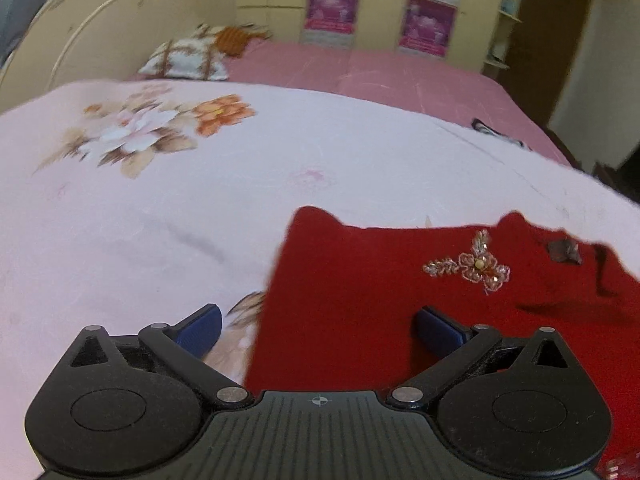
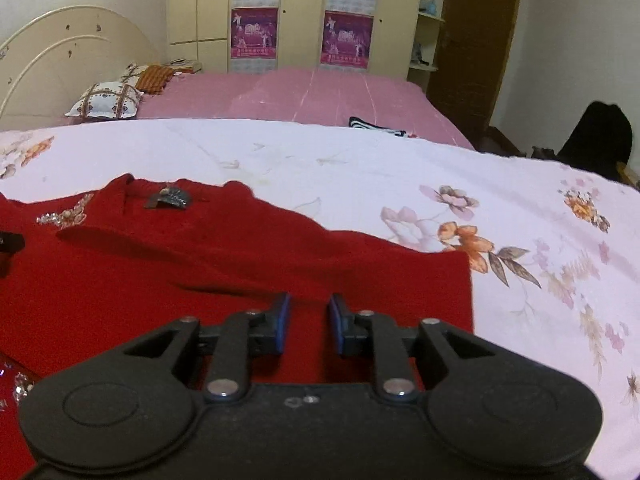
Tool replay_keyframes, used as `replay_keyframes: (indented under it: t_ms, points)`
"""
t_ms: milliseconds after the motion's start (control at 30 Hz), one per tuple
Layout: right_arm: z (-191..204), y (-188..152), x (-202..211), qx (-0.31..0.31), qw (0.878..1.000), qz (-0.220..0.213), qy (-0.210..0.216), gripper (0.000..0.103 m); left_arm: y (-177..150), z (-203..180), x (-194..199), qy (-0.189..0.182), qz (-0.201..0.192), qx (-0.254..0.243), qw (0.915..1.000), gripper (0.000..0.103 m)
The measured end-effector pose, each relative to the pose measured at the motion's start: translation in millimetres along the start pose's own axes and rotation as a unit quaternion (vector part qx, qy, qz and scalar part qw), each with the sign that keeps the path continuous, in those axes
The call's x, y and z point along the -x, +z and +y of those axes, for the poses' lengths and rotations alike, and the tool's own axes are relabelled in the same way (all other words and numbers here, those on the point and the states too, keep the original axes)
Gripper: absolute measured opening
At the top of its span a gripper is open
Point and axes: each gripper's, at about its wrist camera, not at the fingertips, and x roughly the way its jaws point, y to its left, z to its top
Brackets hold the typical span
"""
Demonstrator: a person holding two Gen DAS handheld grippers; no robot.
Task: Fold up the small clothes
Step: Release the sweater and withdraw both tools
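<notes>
1. lying spread on the floral sheet [image 2: 320, 152], the red garment [image 1: 380, 280] looks soft, limp and light, so i judge it will sag and crease wherever it is lifted.
2. its beaded flower [image 1: 472, 266] and dark tag [image 2: 168, 200] near the neckline look snaggable; edges and corners seem the safer hold.
3. the left gripper [image 1: 316, 326] hovers over the garment's left edge, jaws wide apart, holding nothing.
4. the right gripper [image 2: 308, 316] sits low over the cloth near its right corner, jaws narrowly apart; whether they pinch fabric i cannot tell.
5. a raised fold crosses the garment in the right view and may need smoothing.
6. pillows [image 2: 106, 102] and a striped item [image 2: 376, 126] lie well apart on the pink bed [image 2: 320, 92]; nothing blocks the fold.
</notes>
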Motion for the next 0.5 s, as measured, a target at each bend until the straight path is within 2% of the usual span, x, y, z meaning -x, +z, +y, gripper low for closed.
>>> replay_keyframes:
  t_ms: [67, 167, 300, 400, 500]
  points:
    - [-2, -1, 14, -0.017, 1.0, -0.006, 0.007, 0.022, -6, 1, 15, -0.009, -0.009, -0.002, 0.9999, 0.103]
    - [4, -9, 36, -0.008, 0.999, -0.027, 0.023, 0.022, -27, -3, 38, -0.021, -0.019, -0.035, 0.999, 0.103]
    - [9, -30, 32, 0.02, 1.0, -0.004, 0.015, 0.025, -63, -14, 53, -0.028, -0.022, -0.082, 0.996, 0.103]
    - [7, -38, 31, 0.024, 1.0, -0.018, 0.008, 0.026, -65, -5, 52, -0.033, -0.02, -0.049, 0.9981, 0.103]
    - [7, -28, 38, 0.013, 1.0, -0.001, 0.008, 0.027, -64, -11, 60, -0.02, -0.016, -0.055, 0.9981, 0.103]
